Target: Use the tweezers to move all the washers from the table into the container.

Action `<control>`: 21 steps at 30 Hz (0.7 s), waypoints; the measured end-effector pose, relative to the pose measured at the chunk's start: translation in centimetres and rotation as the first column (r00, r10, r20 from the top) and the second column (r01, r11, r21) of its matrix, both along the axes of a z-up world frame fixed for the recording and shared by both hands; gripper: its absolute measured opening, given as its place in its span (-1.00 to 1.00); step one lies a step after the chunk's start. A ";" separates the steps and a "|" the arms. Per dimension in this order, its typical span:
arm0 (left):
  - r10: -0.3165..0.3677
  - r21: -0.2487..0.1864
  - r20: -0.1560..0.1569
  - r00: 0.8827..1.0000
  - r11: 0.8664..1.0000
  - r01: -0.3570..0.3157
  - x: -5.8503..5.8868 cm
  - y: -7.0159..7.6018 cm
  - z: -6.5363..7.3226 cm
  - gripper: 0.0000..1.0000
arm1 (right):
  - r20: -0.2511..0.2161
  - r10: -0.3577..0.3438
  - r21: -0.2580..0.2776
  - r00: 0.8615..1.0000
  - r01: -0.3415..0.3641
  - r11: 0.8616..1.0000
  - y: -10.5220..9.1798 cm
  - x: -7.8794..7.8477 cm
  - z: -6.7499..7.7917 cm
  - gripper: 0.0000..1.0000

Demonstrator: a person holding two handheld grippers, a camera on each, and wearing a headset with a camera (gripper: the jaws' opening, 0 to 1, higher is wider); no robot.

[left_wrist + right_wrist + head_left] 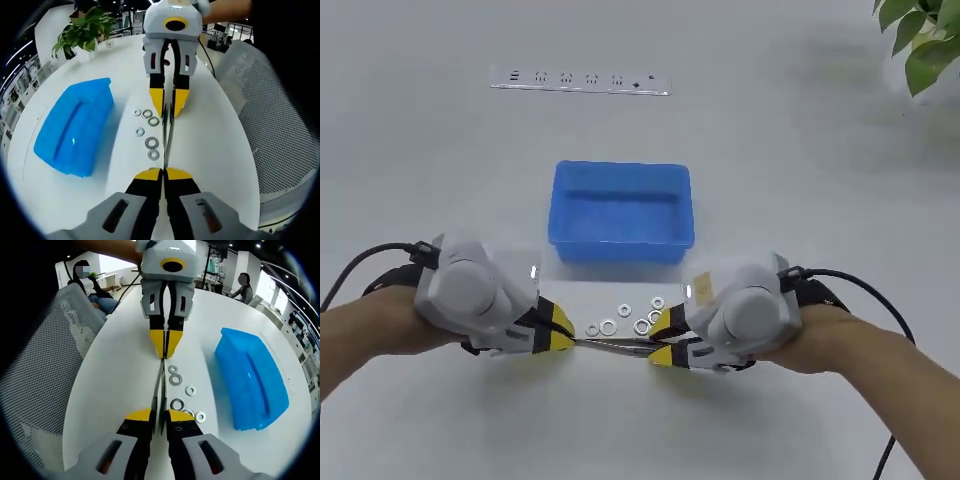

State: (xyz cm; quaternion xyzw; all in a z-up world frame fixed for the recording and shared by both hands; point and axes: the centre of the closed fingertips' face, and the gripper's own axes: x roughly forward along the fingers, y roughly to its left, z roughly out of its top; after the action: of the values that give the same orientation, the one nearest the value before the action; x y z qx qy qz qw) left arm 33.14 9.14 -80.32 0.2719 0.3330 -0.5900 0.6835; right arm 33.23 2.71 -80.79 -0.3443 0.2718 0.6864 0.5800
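On the bench (800, 130), before the blue container (623, 212), the left claw (565, 332) and right claw (658, 340) are held level, pointed at each other. Each is pressed together on one end of the tweezers (615, 345); the washers (642, 326) are scattered between tweezers and container.

In the head view, the top and right edges cut off the plant (920, 40) at 2 o'clock. The power strip (580, 80) at 11 o'clock is too small for us to read its markings. The cables (350, 268) leave the picture at 9 and 5 o'clock.

One end of the tweezers (615, 345) disappears between the pinched jaws of the left gripper (558, 330). The other end goes under the right gripper (662, 340), and we cannot tell whether those jaws press it or only flank it. That gripper also covers the 4 o'clock side of the washers (608, 327), so we cannot count them with certainty.
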 end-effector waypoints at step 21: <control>-0.024 0.003 0.023 0.999 1.000 0.024 -0.5 0.0 1.1 -0.91 | 0.008 -0.003 0.003 1.000 0.003 1.000 0.2 -0.1 0.0 -0.76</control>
State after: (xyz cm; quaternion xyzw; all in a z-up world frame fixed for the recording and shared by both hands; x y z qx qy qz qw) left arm 32.61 9.12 -79.25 0.2839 0.3226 -0.5944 0.6797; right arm 33.18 2.90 -80.75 -0.3457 0.2692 0.6844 0.5827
